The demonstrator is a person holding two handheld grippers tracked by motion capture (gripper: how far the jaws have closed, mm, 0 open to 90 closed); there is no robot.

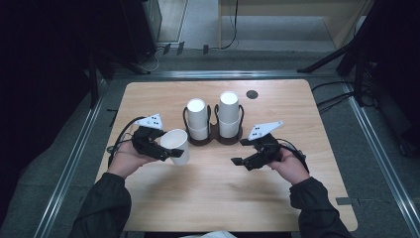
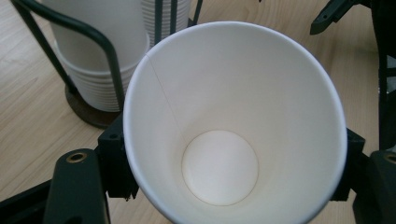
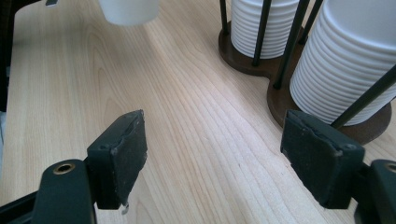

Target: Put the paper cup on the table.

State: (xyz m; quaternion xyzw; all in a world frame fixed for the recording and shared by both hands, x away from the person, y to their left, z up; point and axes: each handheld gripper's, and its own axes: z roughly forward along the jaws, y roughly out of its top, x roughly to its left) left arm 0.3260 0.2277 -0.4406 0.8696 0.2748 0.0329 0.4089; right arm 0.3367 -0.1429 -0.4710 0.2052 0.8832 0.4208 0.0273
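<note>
My left gripper point(image 1: 171, 151) is shut on a single white paper cup point(image 1: 175, 146), held above the table left of the cup holder with its mouth tilted toward the camera. In the left gripper view the cup point(image 2: 233, 121) sits between both jaws, empty inside. Two stacks of white cups point(image 1: 196, 118) point(image 1: 228, 113) stand upside down in a dark two-post holder point(image 1: 214, 137) at mid table. My right gripper point(image 1: 241, 152) hovers right of the holder, open with nothing between its fingers point(image 3: 119, 156). The right gripper view has the held cup's base point(image 3: 128, 11) at the top.
The wooden table point(image 1: 218, 198) has a round dark cable hole point(image 1: 252, 94) at the back. Dark equipment and cables lie on the floor beyond it. Metal rails run along both sides.
</note>
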